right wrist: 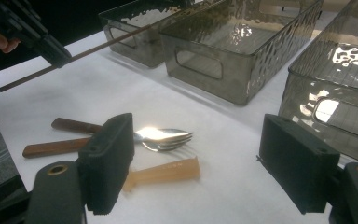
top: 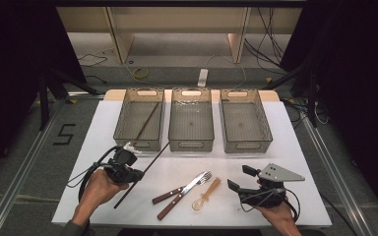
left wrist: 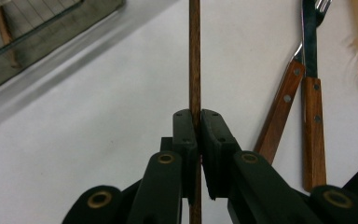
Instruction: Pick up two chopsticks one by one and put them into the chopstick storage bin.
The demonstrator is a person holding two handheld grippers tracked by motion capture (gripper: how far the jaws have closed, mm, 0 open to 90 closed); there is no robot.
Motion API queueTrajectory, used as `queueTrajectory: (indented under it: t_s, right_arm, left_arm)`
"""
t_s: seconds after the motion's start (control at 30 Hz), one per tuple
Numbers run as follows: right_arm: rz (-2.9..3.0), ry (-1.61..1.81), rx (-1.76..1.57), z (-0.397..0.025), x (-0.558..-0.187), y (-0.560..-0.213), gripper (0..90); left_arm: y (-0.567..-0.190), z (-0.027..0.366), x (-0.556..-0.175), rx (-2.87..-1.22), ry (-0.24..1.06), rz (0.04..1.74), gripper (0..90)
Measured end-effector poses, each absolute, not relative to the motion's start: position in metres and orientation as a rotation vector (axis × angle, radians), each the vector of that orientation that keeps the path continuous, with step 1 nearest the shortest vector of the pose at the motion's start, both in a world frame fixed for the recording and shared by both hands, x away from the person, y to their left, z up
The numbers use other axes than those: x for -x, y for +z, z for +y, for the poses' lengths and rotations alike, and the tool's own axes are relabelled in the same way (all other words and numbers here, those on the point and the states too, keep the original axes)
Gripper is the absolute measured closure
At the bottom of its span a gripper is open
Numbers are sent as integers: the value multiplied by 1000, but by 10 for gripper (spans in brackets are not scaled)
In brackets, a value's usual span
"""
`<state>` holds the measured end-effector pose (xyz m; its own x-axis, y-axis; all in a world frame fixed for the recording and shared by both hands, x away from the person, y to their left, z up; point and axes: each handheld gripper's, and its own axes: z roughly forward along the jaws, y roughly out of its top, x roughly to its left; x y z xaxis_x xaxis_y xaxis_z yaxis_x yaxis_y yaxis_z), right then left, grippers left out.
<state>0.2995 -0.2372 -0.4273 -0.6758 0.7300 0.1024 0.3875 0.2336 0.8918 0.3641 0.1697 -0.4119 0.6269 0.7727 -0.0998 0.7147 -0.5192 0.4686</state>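
- High view: one chopstick (top: 146, 121) is judged already sorted into the left bin (top: 139, 119).
- A second chopstick (top: 141, 174) is pinched in the shut left claw (top: 128, 176), above the worktop (top: 285, 147).
- Forks (top: 183, 188) and a spoon (top: 205, 193) remain unsorted.
- The right claw (top: 238, 179) is held wide open, empty.

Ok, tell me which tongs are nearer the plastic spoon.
Right. The right tongs sit open just right of the plastic spoon; the left tongs, clamping a chopstick, lie farther off beyond the forks.
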Motion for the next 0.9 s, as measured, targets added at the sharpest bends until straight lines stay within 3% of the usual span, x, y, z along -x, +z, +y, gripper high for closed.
queueTrajectory:
  t_s: [0.5,0.9]
  right_arm:
    - [2183,1419,-1041,-237,-301,-428,269]
    - [2179,1424,-1055,-239,-302,-429,269]
  left_arm:
    - [-392,174,-387,-2323,229,1160,845]
    - [-364,189,-430,-2215,304,1198,845]
